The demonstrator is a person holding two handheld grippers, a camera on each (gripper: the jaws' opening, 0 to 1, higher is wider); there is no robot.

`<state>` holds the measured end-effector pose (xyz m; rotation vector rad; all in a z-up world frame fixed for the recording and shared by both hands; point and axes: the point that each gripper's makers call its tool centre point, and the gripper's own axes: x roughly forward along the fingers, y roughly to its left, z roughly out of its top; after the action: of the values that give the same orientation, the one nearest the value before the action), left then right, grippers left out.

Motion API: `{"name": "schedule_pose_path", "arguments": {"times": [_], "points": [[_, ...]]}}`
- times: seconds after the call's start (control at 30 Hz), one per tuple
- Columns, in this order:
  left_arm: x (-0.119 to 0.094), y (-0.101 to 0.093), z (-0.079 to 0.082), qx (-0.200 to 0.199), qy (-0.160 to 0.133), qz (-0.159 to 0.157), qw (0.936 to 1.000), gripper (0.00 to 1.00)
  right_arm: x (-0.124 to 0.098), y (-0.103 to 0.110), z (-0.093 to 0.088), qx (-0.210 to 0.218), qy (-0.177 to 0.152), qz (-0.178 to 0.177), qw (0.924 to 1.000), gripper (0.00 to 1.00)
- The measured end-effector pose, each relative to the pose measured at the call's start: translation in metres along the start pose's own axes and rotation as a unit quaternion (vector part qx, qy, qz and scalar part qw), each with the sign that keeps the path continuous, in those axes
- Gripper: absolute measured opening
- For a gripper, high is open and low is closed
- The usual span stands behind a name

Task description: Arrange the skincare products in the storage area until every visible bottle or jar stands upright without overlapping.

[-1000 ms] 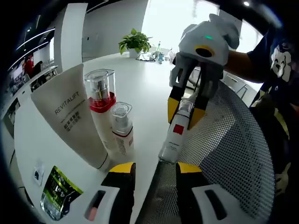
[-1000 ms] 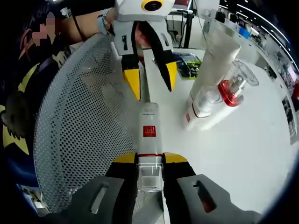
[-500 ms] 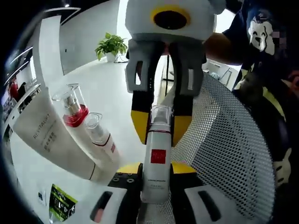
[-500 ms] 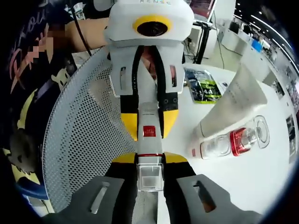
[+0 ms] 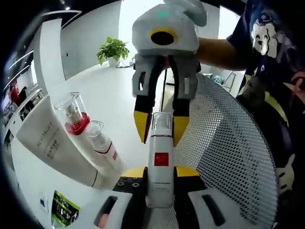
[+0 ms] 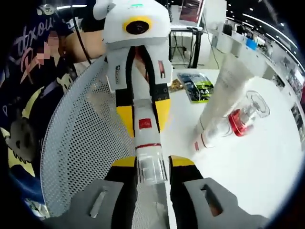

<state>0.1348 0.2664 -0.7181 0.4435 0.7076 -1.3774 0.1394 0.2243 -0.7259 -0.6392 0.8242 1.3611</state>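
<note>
Step in hand: a bottle passing from one gripper to the other over the mesh basket; it is not yet stood up.

Left gripper view, left to right: a white tube at left, then a red-collared pump bottle and a small clear-capped bottle, all three close together on the white table. At center, a white bottle with a red square label sits base-end between the left gripper jaws, which are narrowed onto it. The right gripper comes down from the top, its yellow tips flanking the clear cap.

Right gripper view: the right gripper jaws look a little apart at the cap; whether they press it, I cannot tell.

Next move, by my reading: one gripper must let go so the other can stand the bottle upright, clear of the trio.
</note>
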Motion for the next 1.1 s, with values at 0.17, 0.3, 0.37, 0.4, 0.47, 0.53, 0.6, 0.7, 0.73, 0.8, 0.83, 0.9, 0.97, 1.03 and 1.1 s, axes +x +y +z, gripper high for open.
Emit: {"name": "schedule_pose_path", "arguments": {"times": [0.17, 0.3, 0.37, 0.4, 0.47, 0.53, 0.6, 0.7, 0.73, 0.8, 0.83, 0.9, 0.97, 1.03, 1.1], "points": [[-0.002, 0.006, 0.003, -0.005, -0.01, 0.015, 0.9998, 0.19, -0.009, -0.008, -0.014, 0.068, -0.012, -0.015, 0.9975, 0.18], [-0.005, 0.01, 0.008, -0.011, -0.024, 0.021, 0.9994, 0.19, -0.023, -0.008, 0.005, 0.169, -0.119, 0.023, 0.9782, 0.18], [-0.005, 0.013, 0.009, -0.011, -0.027, 0.03, 0.9991, 0.19, -0.03, -0.009, 0.012, 0.221, -0.159, 0.043, 0.9614, 0.23], [-0.005, 0.014, 0.009, -0.01, -0.028, 0.034, 0.999, 0.19, -0.033, -0.008, 0.015, 0.247, -0.175, 0.055, 0.9514, 0.26], [-0.006, 0.014, 0.011, -0.012, -0.033, 0.032, 0.9989, 0.19, -0.035, -0.006, 0.02, 0.284, -0.194, 0.075, 0.936, 0.28], [-0.006, 0.016, 0.012, -0.009, -0.035, 0.037, 0.9986, 0.19, -0.038, -0.008, 0.026, 0.308, -0.214, 0.082, 0.9235, 0.29], [-0.007, 0.019, 0.012, -0.005, -0.037, 0.047, 0.9982, 0.19, -0.039, -0.01, 0.029, 0.338, -0.227, 0.088, 0.9092, 0.3], [-0.009, 0.02, 0.016, 0.0, -0.046, 0.055, 0.9975, 0.19, -0.041, -0.017, 0.031, 0.405, -0.246, 0.1, 0.8747, 0.29], [-0.009, 0.02, 0.017, 0.001, -0.049, 0.054, 0.9973, 0.19, -0.042, -0.019, 0.032, 0.418, -0.252, 0.102, 0.8669, 0.28], [-0.01, 0.02, 0.02, 0.009, -0.057, 0.056, 0.9968, 0.19, -0.044, -0.021, 0.038, 0.424, -0.271, 0.106, 0.8575, 0.27], [-0.01, 0.018, 0.021, 0.008, -0.058, 0.053, 0.9969, 0.19, -0.045, -0.021, 0.04, 0.427, -0.277, 0.108, 0.854, 0.27], [-0.01, 0.019, 0.021, 0.014, -0.058, 0.058, 0.9965, 0.19, -0.045, -0.023, 0.043, 0.441, -0.283, 0.114, 0.8441, 0.27], [-0.01, 0.021, 0.02, 0.018, -0.057, 0.064, 0.9962, 0.19, -0.043, -0.024, 0.043, 0.45, -0.281, 0.115, 0.8402, 0.23], [-0.01, 0.021, 0.02, 0.018, -0.055, 0.065, 0.9962, 0.19, -0.042, -0.026, 0.042, 0.466, -0.275, 0.12, 0.8327, 0.21], [-0.01, 0.021, 0.019, 0.021, -0.053, 0.068, 0.9961, 0.19, -0.041, -0.025, 0.042, 0.468, -0.273, 0.119, 0.8321, 0.21]]}}
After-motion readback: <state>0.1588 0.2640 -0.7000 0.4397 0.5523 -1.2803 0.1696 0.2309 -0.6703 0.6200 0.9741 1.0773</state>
